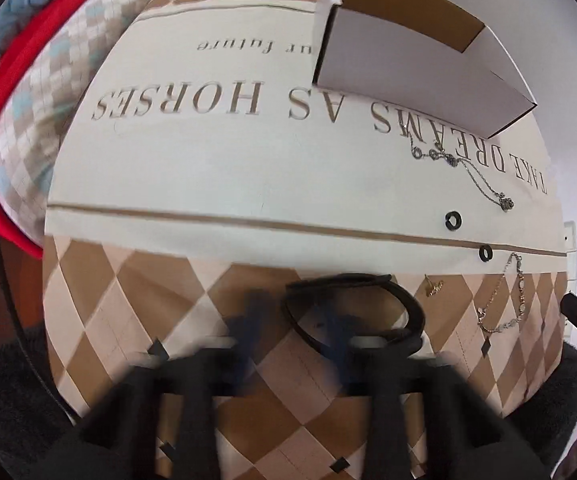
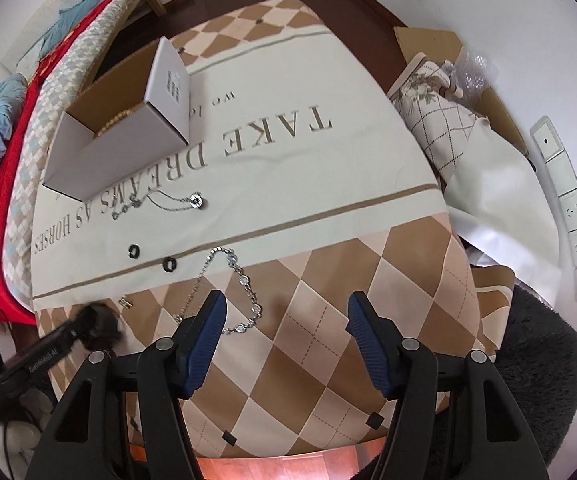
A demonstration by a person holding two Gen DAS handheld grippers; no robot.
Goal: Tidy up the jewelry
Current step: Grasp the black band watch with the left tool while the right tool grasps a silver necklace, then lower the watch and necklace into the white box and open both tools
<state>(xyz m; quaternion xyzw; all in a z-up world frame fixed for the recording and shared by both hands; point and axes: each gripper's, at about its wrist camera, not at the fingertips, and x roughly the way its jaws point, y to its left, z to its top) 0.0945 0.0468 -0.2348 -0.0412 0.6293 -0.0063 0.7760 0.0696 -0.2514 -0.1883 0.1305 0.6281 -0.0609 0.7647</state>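
Cream cloth (image 2: 328, 168) with tan diamond borders and large brown lettering covers the table and fills both views. On its far part sits an open white cardboard box (image 2: 128, 136) with a brown inside, a string of gold beads (image 2: 114, 122) lying in it. Just in front of the box lies a silver necklace with a ring pendant (image 2: 176, 202). Nearer, a silver chain bracelet set with clear stones (image 2: 244, 292) curls over the diamond border, its near end beside the left pad of the right gripper (image 2: 286, 320), whose blue ribbed pads stand well apart with nothing between them, pointing down at the cloth. A black leather band (image 1: 352, 308) lies curved just ahead of the left gripper (image 1: 292, 320); that gripper is motion-blurred, its jaws narrowed almost together, and whether they pinch the band cannot be told. Two small black rings (image 1: 453, 221) and a tiny gold earring (image 1: 434, 288) rest between the necklace and the band.
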